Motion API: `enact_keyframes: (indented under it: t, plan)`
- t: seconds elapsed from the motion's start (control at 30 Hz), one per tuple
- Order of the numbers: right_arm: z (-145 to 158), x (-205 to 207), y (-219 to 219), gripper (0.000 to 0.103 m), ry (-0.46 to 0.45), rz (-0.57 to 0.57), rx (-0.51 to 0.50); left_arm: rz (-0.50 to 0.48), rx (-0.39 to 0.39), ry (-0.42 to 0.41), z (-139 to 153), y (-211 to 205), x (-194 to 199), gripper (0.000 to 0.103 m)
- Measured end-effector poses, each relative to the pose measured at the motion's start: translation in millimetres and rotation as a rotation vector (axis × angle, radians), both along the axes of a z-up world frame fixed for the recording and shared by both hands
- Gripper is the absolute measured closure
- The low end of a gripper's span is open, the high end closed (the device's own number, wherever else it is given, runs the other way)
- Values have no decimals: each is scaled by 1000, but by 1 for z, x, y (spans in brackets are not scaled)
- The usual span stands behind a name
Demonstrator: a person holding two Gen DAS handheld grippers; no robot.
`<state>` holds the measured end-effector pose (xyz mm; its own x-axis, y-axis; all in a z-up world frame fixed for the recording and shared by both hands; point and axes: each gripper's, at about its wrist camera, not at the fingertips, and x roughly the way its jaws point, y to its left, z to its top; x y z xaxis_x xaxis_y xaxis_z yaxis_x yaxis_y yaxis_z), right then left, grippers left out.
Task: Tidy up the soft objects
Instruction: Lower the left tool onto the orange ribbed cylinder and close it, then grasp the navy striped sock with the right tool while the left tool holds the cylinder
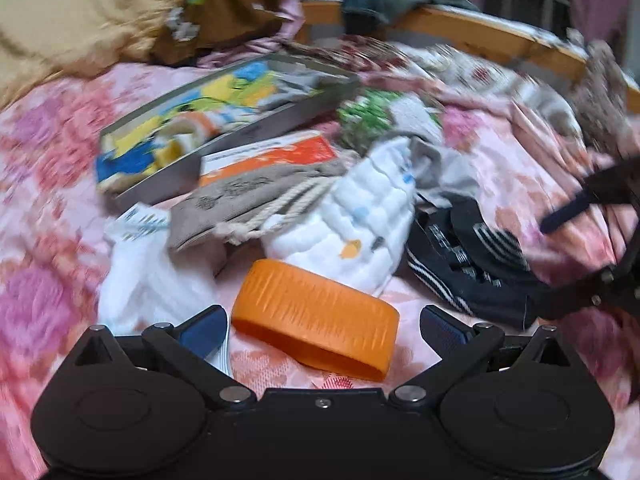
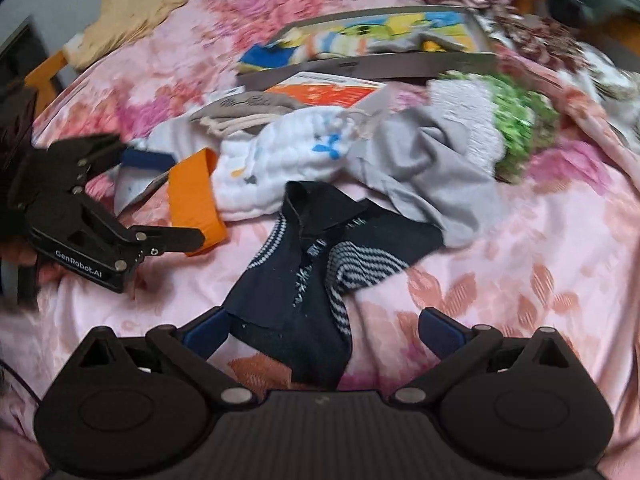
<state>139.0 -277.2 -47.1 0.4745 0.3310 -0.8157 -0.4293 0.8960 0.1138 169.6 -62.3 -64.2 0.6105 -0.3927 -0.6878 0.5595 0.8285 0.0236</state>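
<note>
**Barely started: soft pile loose on bed**

Mostly undone, by my read. Dark striped socks (image 2: 320, 264) lie at 12 o'clock of the right tongs (image 2: 320, 332), jaws wide, holding nothing. White quilted cloth (image 2: 276, 160), grey garment (image 2: 432, 168) & green fuzzy item (image 2: 516, 128) heaped beyond, unsorted. Left tongs (image 1: 324, 328) also wide, empty; orange band (image 1: 316, 316) btwn them. Tray (image 2: 360, 70) at 12 holds some colourful cloth. Readable: "GenRobot.AI" on the left tool.

Both the left gripper (image 1: 324, 330) and the right gripper (image 2: 320, 330) show matte black linkages, silver pivot screws and blue finger pads, white "GenRobot.AI" lettering on one body.
</note>
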Motion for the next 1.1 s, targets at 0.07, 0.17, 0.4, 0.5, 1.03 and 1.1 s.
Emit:
enact_keyframes:
  t: [0.07,0.17,0.4,0.5,1.03,1.1]
  plan:
    - [-3,7,1,0,10,13,-1,-56,38,5,0,-4,5,1]
    - [-10,16,0,0,17,11,16,-127,112,32,-2,-11,15,1]
    - [-21,23,1,0,12,41,43,-228,202,100,-8,-27,33,1]
    - [-23,22,1,0,-8,61,28,-246,240,96,-13,-29,36,2]
    - [-32,23,9,0,-38,24,42,-229,217,130,-18,-26,47,22]
    - [-34,20,12,0,-48,24,24,-221,226,116,-16,-27,45,26]
